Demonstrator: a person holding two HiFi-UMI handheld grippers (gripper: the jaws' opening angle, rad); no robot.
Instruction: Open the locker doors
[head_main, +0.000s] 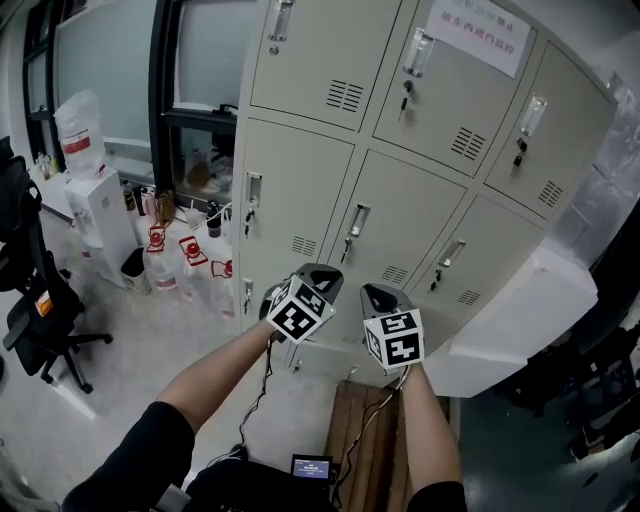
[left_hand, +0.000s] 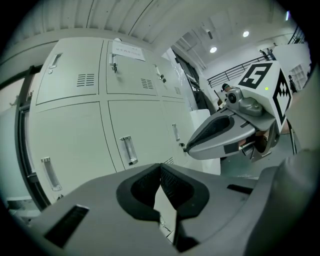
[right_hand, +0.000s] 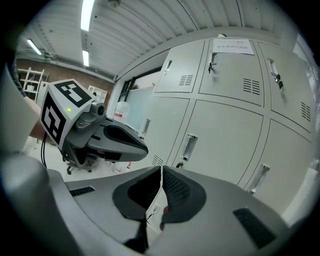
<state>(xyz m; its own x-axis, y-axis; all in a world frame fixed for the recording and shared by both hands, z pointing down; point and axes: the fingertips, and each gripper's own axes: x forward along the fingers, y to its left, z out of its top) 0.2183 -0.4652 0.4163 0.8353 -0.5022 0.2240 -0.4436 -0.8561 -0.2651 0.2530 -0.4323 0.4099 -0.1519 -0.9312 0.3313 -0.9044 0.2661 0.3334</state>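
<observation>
**Head view:** the lockers (head_main: 300, 190) rise ahead of and above both grippers, three columns wide. Every locker door (head_main: 395, 215) in frame lies flush, so no door is open yet and the whole task is judged to remain. The left gripper (head_main: 322, 274) and right gripper (head_main: 377, 296) are held side by side near the lowest visible row, apart from the doors and clear of every recessed handle (head_main: 357, 221). Only this view gives the surroundings: a paper notice (head_main: 478, 36) on an upper door, keys (head_main: 406, 101) hanging in upper locks, a water dispenser (head_main: 95, 200), an office chair (head_main: 40, 300) and a wooden bench (head_main: 362, 440) below the forearms. **Left gripper view:** the left gripper (left_hand: 160, 167) has its jaws clenched tip to tip with nothing between them, which the head view cannot resolve. Beyond them a middle-row handle (left_hand: 128, 149) stands well off, the right gripper (left_hand: 200, 137) crosses at the right, and round ceiling lights (left_hand: 213, 49) show far behind. **Right gripper view:** the right gripper (right_hand: 161, 171) is likewise clenched on nothing. A handle (right_hand: 189, 146) lies nearly in line above the jaw tips. The left gripper (right_hand: 137, 145) sits at the left, with a window (right_hand: 135, 100) beside the lockers that the left gripper view lacks. The first grasp is judged still to come.
</observation>
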